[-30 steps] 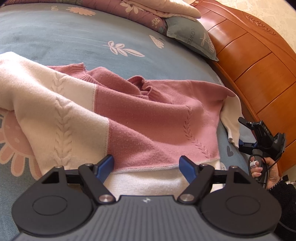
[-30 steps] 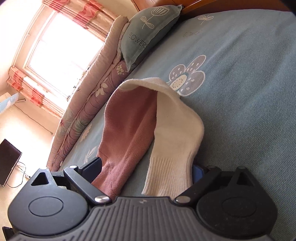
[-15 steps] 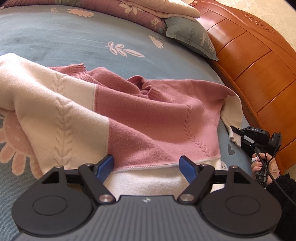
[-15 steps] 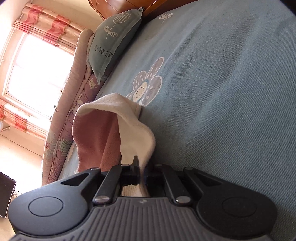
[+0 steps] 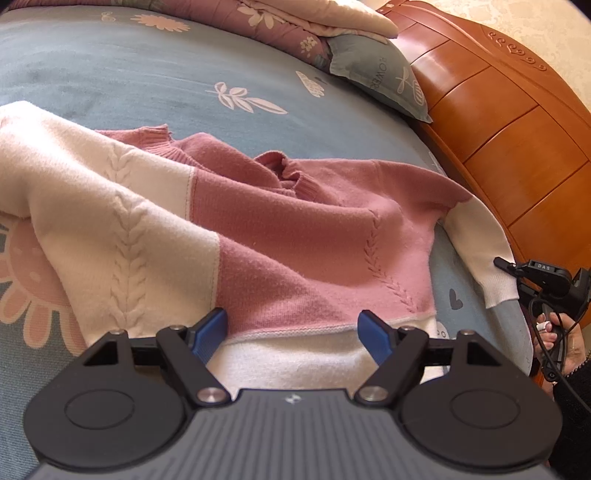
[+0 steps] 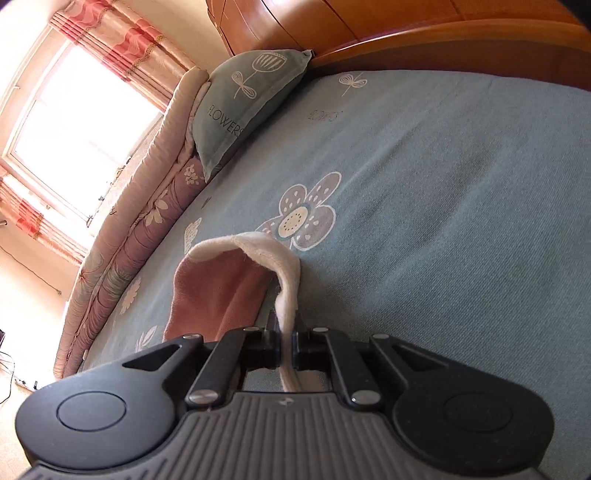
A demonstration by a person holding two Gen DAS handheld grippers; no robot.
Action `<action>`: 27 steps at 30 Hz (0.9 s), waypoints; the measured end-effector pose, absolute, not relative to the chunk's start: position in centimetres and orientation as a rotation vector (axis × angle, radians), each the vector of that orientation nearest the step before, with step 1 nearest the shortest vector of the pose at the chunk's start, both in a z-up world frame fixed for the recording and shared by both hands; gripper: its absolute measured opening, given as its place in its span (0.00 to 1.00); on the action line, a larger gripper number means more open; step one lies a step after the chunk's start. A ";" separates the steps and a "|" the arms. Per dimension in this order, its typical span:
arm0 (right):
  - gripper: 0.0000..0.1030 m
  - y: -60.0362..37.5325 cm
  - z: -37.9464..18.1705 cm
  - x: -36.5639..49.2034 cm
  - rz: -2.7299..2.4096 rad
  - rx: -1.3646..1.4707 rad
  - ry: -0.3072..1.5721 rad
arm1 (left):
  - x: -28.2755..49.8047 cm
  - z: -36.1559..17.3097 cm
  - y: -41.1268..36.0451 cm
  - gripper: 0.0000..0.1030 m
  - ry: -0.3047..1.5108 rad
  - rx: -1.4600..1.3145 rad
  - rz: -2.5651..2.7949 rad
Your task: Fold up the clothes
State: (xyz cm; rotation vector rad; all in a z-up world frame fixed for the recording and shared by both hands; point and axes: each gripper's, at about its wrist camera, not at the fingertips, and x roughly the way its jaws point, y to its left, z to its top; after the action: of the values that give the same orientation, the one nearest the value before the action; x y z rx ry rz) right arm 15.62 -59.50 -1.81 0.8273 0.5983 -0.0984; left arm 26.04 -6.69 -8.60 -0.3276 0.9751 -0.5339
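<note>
Our left hand-held gripper (image 5: 293, 332) hangs with its blue pads spread wide over the white hem of the pink-and-white sweater (image 5: 295, 236), gripping nothing. The sweater lies spread on the bed (image 5: 110, 74) just ahead of it. Our right hand-held gripper (image 6: 284, 345) is clamped tight on the sweater's white sleeve cuff (image 6: 286, 291), which arches up ahead of its fingers. Farther ahead, a grey-green pillow (image 6: 243, 107) leans against the wooden headboard (image 6: 443, 33).

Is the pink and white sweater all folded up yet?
Not yet. The sweater lies spread and rumpled on the bed, one sleeve pinched in the right gripper.
</note>
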 end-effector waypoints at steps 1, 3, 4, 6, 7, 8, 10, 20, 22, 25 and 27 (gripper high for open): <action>0.07 -59.5 -1.1 14.8 -0.100 0.806 0.606 | 26.1 -8.6 -6.6 0.76 0.975 -0.329 -0.536; 0.07 -59.3 0.3 13.1 -0.100 0.762 0.620 | 26.1 -8.6 -6.5 0.76 0.975 -0.333 -0.539; 0.07 -59.1 1.0 12.2 -0.095 0.737 0.626 | 26.1 -8.6 -6.5 0.76 0.975 -0.334 -0.540; 0.06 -58.6 2.7 10.2 -0.085 0.692 0.628 | 26.1 -8.7 -6.5 0.76 0.974 -0.335 -0.543; 0.06 -58.3 3.5 9.2 -0.077 0.681 0.624 | 26.1 -8.7 -6.5 0.76 0.974 -0.335 -0.544; 0.06 -58.1 4.4 8.3 -0.067 0.675 0.618 | 26.1 -8.7 -6.5 0.76 0.974 -0.335 -0.544; 0.06 -57.8 5.8 7.0 -0.045 0.669 0.603 | 26.1 -8.7 -6.5 0.76 0.974 -0.334 -0.544; 0.06 -64.0 3.2 14.7 -0.127 0.749 0.697 | 26.4 -8.5 -6.4 0.76 0.987 -0.342 -0.537; 0.06 -66.0 1.9 17.6 -0.161 0.781 0.709 | 26.6 -8.4 -6.5 0.76 0.996 -0.338 -0.534; 0.07 -68.2 0.6 21.6 -0.202 0.794 0.731 | 26.9 -8.2 -6.7 0.76 1.010 -0.324 -0.527; 0.07 -69.1 0.2 24.4 -0.222 0.778 0.742 | 27.1 -7.9 -7.0 0.76 1.020 -0.306 -0.524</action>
State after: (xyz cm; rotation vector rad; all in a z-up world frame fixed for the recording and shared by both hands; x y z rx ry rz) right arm 24.39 -69.11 0.19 0.7777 0.7418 -0.2216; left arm 27.06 -7.02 -7.94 -0.3059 1.0195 -0.5235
